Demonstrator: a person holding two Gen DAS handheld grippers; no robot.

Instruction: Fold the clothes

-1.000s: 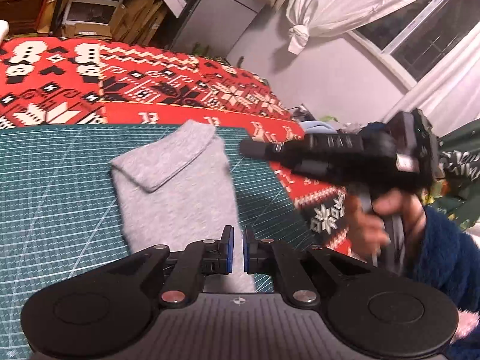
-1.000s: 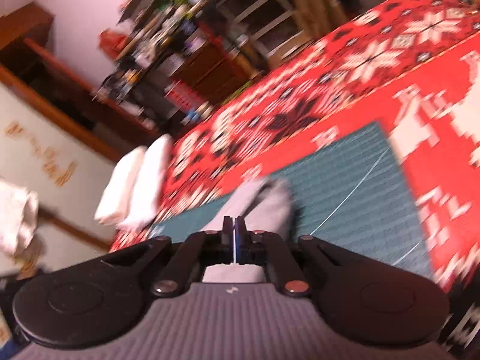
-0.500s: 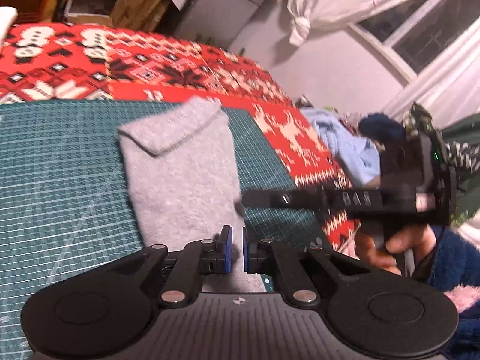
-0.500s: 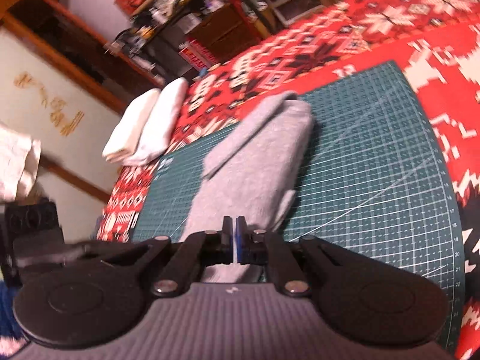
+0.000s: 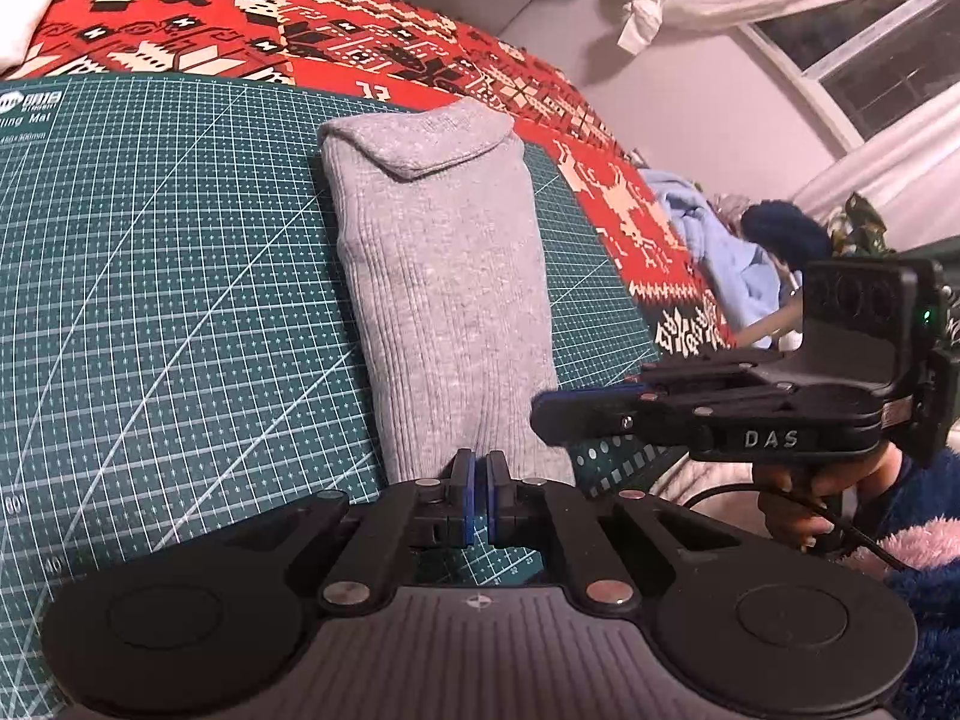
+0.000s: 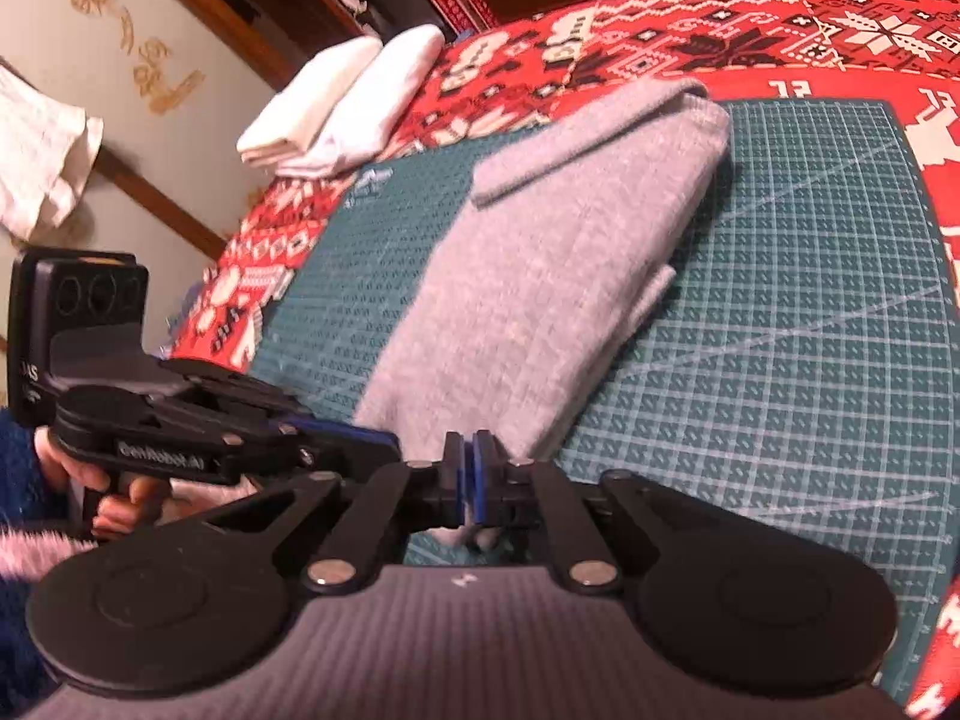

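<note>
One grey garment (image 5: 444,276) lies folded into a long strip on one green cutting mat (image 5: 156,276), its far end turned over in a flap; the mat rests on a red patterned blanket (image 5: 372,48). Two white folded towels (image 6: 342,96) sit side by side on the blanket beyond the mat's far corner. There are two grippers. The left gripper (image 5: 480,495) points along the strip at its near end, its blue pads almost together with only a thin gap, and nothing visibly between them. The right gripper (image 6: 469,483) is at the same near edge, pads pressed together; pale cloth shows just under them, but whether it is pinched I cannot tell. In the left view the right gripper comes in level from the right, tip over the strip's near right edge, held by a hand (image 5: 804,516) in a fuzzy blue sleeve (image 5: 924,540). Readable writing: "DAS" on the right gripper's side and part of "Cutting Mat" at the mat's corner. The lettering on the left gripper is too blurred to read.
</note>
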